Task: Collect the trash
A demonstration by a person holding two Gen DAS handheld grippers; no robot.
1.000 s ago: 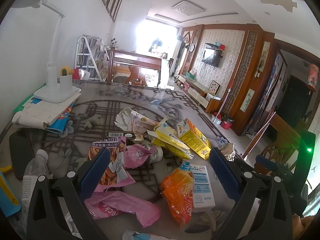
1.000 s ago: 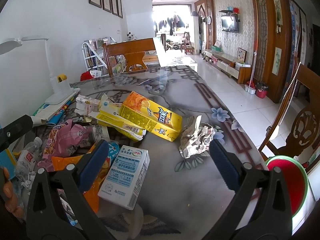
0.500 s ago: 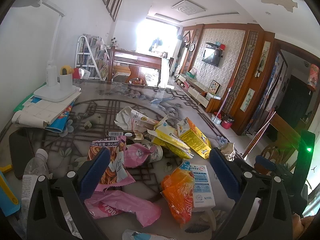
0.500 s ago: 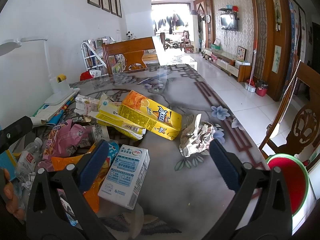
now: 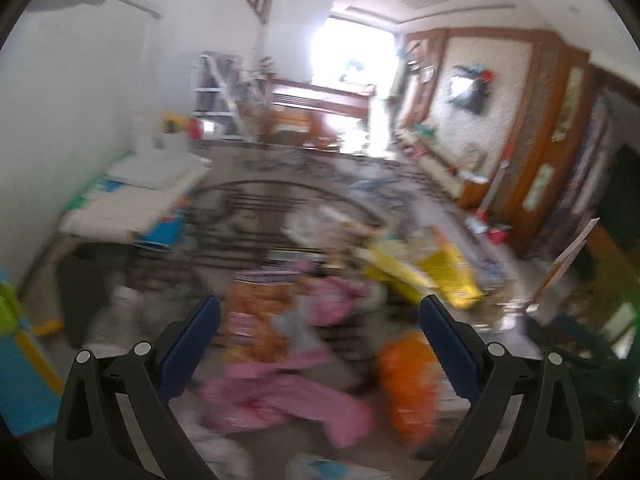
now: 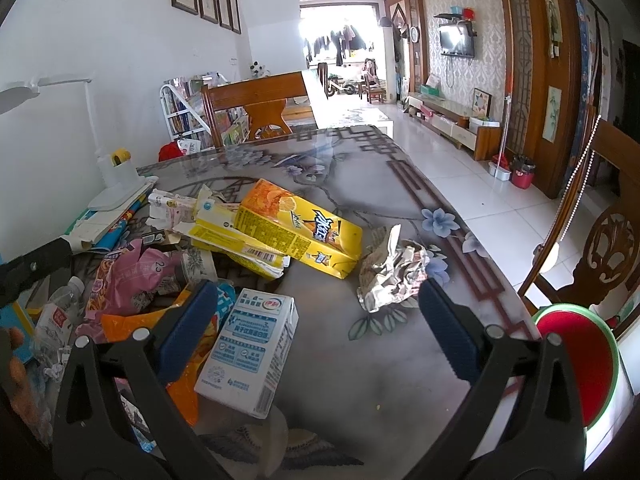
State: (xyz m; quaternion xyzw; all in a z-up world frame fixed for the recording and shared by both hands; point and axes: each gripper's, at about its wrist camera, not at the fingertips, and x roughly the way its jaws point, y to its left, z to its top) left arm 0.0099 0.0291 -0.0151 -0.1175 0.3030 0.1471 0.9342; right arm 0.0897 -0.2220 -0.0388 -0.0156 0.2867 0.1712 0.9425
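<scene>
Trash lies piled on the patterned table (image 6: 384,184). In the right wrist view, a white milk carton (image 6: 250,344), a yellow drink carton (image 6: 304,232), crumpled foil paper (image 6: 394,268), pink wrappers (image 6: 136,276) and an orange bag (image 6: 132,322) show. My right gripper (image 6: 316,316) is open and empty above the table, the milk carton by its left finger. The left wrist view is blurred; my left gripper (image 5: 318,330) is open and empty above pink wrappers (image 5: 288,396), an orange bag (image 5: 408,380) and yellow cartons (image 5: 440,272).
A white desk lamp (image 6: 116,176) stands on books (image 6: 104,220) at the table's left. A plastic bottle (image 6: 56,316) lies at the near left. A red bin with a green rim (image 6: 576,364) sits off the table's right edge, beside a wooden chair (image 6: 600,240).
The left wrist view has swung and blurred; the left gripper is moving over the trash pile. The right gripper has barely moved. Both stay open.
</scene>
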